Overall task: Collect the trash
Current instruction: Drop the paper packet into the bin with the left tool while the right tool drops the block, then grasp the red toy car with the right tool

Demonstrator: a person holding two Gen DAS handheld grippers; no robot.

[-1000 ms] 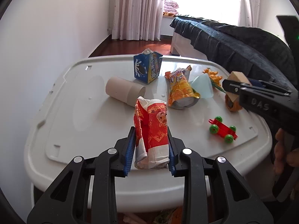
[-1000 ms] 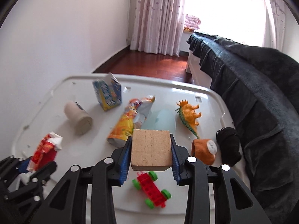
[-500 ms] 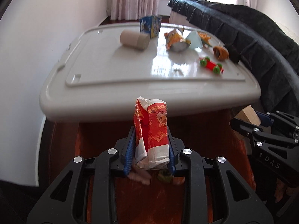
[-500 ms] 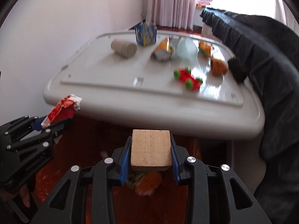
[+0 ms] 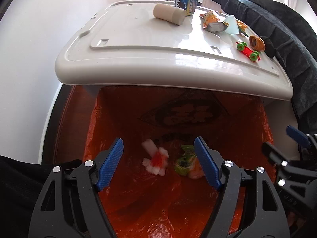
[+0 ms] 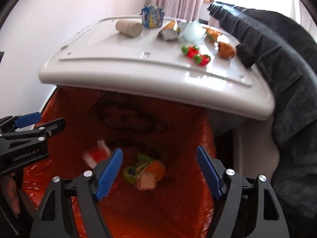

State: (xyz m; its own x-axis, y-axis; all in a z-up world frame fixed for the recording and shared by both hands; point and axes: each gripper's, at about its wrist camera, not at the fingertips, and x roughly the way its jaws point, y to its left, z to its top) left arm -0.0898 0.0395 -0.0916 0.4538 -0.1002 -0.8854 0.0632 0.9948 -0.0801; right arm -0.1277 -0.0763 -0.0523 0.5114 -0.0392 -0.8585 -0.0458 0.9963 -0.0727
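Grippers both hang over an orange bin bag (image 5: 122, 202) set beneath the front edge of a white table (image 5: 138, 39); left gripper (image 5: 158, 160) stands with jaws spread wide, holding nothing; right gripper (image 6: 159, 171) likewise gapes empty. Red-and-white wrapper (image 5: 156, 159) lies inside the bag; a green-and-orange packet (image 5: 187, 163) sits just beside it at 3 o'clock. On the tabletop: cardboard tube (image 5: 169, 15) at 12 o'clock; blue carton (image 5: 186, 1) just behind it; orange snack bag (image 5: 213, 20) toward 1 o'clock; red toy car (image 5: 247, 51) near the 2 o'clock edge; dark bedding (image 6: 277, 59) borders the table at 3 o'clock.
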